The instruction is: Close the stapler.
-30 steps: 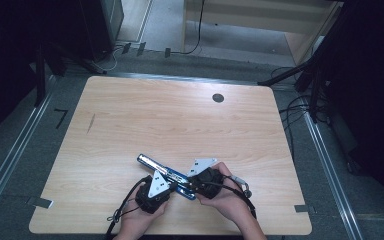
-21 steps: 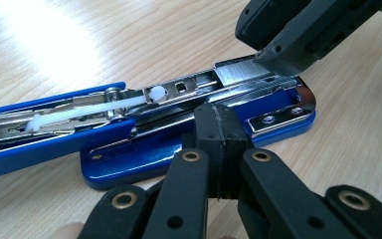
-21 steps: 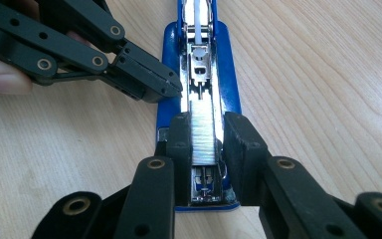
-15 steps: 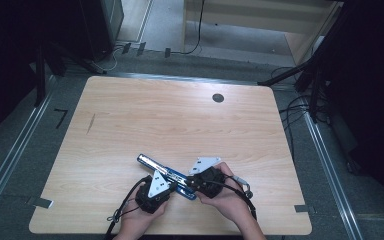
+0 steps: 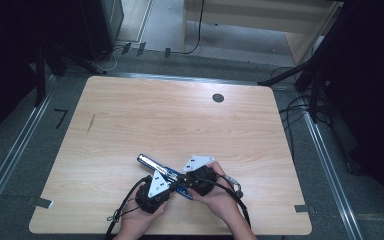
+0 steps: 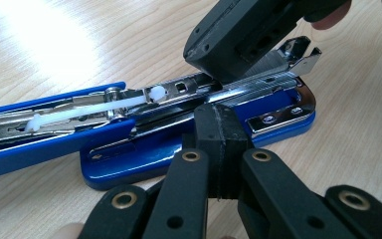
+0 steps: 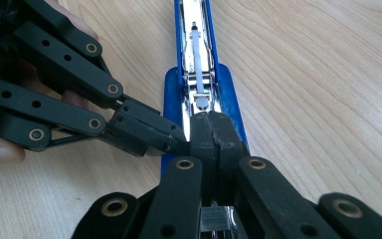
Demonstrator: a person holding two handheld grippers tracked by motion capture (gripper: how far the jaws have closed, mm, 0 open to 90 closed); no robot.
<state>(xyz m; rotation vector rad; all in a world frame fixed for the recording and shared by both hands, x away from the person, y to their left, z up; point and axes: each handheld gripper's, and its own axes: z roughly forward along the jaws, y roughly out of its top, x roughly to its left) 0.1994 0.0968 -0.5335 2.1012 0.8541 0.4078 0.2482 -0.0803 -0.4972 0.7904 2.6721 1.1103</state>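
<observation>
stapler: a blue stapler (image 5: 162,171) lies opened out flat on the wooden table (image 5: 180,120), near the 6 o'clock edge; its lid arm runs off toward 10 o'clock.
your left gripper: your left gripper (image 6: 218,130) has its jaws fully together, nothing between the pads, tips pressed against the stapler's side at the blue base (image 6: 144,154).
your right gripper: your right gripper (image 7: 213,134) has just been closing and its jaws now meet, tips set on the metal magazine (image 7: 198,74) at the hinge end; whether anything thin is pinched there, you cannot tell.
spacing: both grippers touch the stapler, tips just beside each other.
</observation>
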